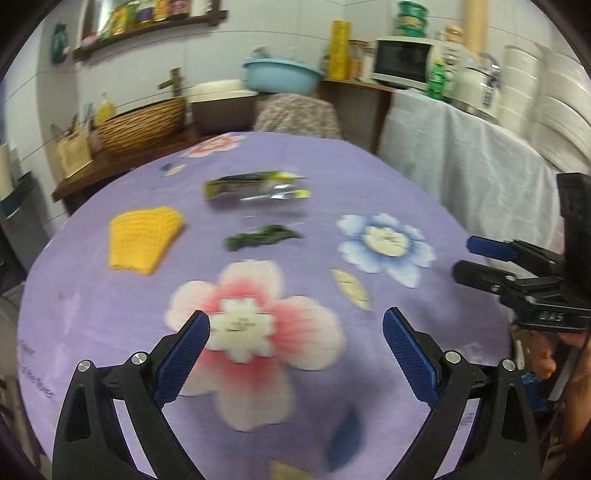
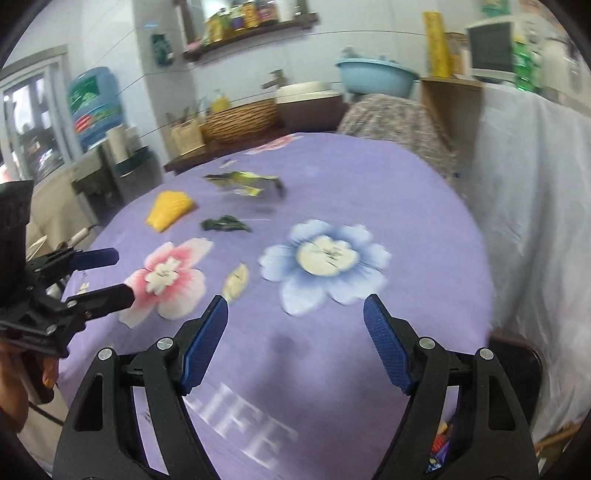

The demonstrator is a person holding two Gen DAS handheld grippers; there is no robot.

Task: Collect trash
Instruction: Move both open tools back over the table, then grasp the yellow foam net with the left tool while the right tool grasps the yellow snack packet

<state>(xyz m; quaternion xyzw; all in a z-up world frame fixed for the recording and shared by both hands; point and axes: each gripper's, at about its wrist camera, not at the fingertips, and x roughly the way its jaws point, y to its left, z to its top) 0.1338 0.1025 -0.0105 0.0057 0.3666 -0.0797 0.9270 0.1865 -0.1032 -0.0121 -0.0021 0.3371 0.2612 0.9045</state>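
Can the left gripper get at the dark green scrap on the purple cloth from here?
Probably yes. The left gripper is open and empty, and the dark green scrap lies ahead with only bare tablecloth between. The yellow cloth sits clear to one side.

You're in a home kitchen: microwave (image 1: 400,61), wall shelf of jars (image 1: 147,26), water dispenser (image 2: 94,105), sink tap (image 1: 173,83).

1. The crumpled wrapper (image 1: 258,186) lies on the tablecloth (image 1: 110,314), toward the table's far side.
2. The scrap (image 1: 262,236) lies just in front of the wrapper.
3. The knitted cloth (image 1: 142,238) lies left of both.
4. The woven basket (image 1: 142,123) stands on the counter (image 1: 110,166) behind the table, to the left.
5. The basin (image 1: 282,75) sits behind the table's far edge.
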